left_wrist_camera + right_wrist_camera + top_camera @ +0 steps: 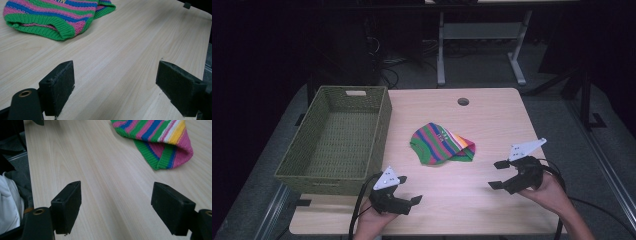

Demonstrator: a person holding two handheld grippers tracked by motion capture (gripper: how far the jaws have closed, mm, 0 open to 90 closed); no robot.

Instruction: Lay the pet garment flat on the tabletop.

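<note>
A striped knit lies crumpled near the middle of the table, in bands of green, pink, blue and purple, with yellow and white toward its right end. Its green ribbed hem faces the person's side.

The left tongs are held near the table's front edge, left of centre, with the jaws spread wide and nothing between them. In the left gripper view the 2 black jaws stand far apart over bare wood, and the knit lies ahead and to the upper left, well apart from them.

The right tongs are held toward the front right of the table, also spread wide and empty. In the right gripper view the jaws frame bare wood, and the knit's folded end lies ahead at the upper right, not touching either jaw.

A green woven basket sits on the table's left side, just left of the knit, with a handle slot in its far wall. A round hole is cut in the table near its far edge.
</note>
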